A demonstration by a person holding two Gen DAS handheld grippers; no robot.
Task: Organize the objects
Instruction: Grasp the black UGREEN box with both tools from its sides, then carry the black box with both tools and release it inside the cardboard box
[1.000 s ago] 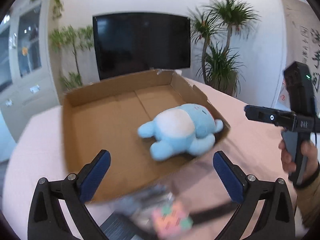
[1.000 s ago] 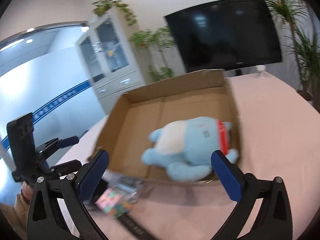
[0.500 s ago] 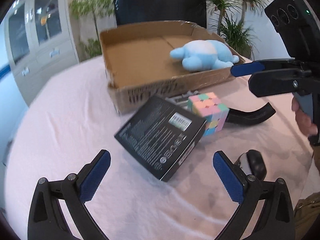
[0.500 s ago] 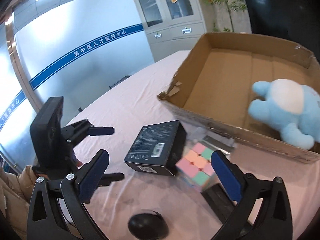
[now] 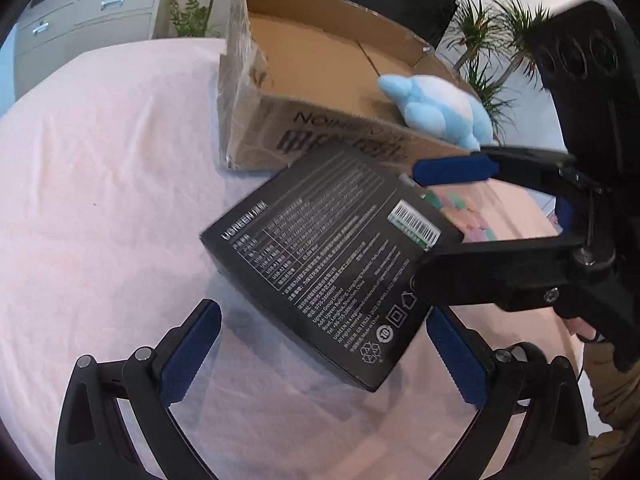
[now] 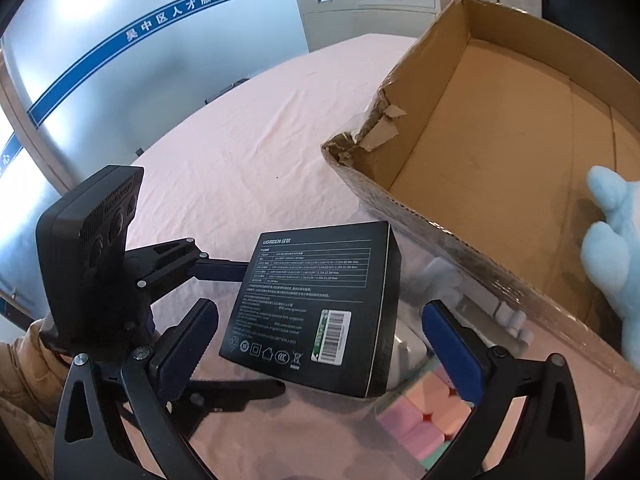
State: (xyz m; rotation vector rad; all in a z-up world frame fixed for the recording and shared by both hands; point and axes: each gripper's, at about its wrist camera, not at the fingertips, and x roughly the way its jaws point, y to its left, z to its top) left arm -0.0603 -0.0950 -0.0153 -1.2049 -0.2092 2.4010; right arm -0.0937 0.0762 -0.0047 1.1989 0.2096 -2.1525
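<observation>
A black printed box (image 5: pixel 332 256) lies on the pink table in front of an open cardboard box (image 5: pixel 320 60) that holds a blue plush toy (image 5: pixel 440 108). My left gripper (image 5: pixel 320 356) is open, its pads flanking the black box's near corner. My right gripper (image 6: pixel 320 348) is open around the black box (image 6: pixel 320 304) from the other side; in the left wrist view it reaches in from the right (image 5: pixel 460 208). A pastel puzzle cube (image 6: pixel 424 420) sits under the right gripper, beside the black box. The plush also shows in the right wrist view (image 6: pixel 616 248).
A white packet in plastic (image 6: pixel 472 300) lies against the carton's front wall. A black mouse-like object (image 5: pixel 528 350) is partly hidden behind my left gripper's right finger. The pink tablecloth (image 5: pixel 100 160) stretches to the left. Cabinets and plants stand behind.
Both grippers have dropped from above the carton and closed in on the black box from opposite sides. The black box now fills the middle of both views.
</observation>
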